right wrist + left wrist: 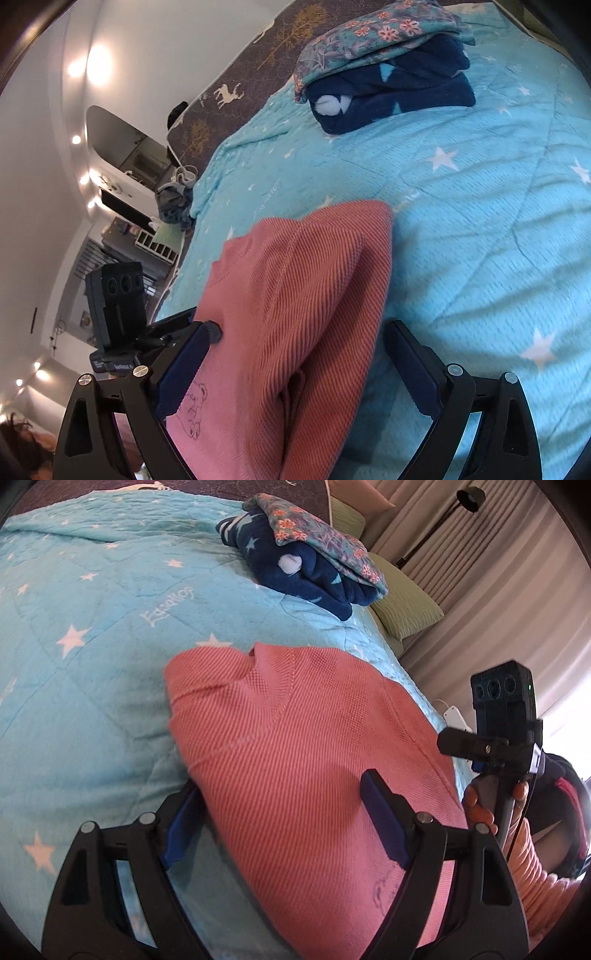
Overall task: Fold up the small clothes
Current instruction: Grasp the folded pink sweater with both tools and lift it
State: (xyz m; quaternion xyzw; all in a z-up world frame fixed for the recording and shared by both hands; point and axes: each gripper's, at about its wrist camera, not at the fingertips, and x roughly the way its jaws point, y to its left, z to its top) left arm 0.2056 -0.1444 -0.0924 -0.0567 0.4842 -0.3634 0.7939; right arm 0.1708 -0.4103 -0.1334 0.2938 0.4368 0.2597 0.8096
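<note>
Pink waffle-knit small garment with a bear outline print [295,760] lies on the light-blue star-print quilted bedspread [92,657], partly folded, in the near half of the bed. Left gripper [284,819]: fingers spread wide, straddling the garment's near end; can't tell if the pads touch cloth. Right gripper [295,369]: fingers also spread, garment bunched between them, with a raised fold ridge running toward 12 o'clock; no pinch visible.

Likely step: take the near edge on both sides and make the next fold away from the body.
- Close each pair of fingers on the full layer stack, not just the top ply; the knit is thick and will probably slip if only nipped.
- Keep both grips level so the fold line stays straight; flatten the ridge in the right view before creasing.
- Lay the fold down rather than dragging; the quilt is soft and will likely ruck.

Edges and room: in the left view, open quilt from 9 to 11 o'clock. Finished stack, a navy star-print fleece piece [306,572] under a teal floral-print cloth [314,535], sits at 12 to 1 o'clock, well apart from the garment. Bed edge is close at 3 o'clock in the left view and at 9 o'clock in the right view, so bias the fold toward bed centre.
</note>
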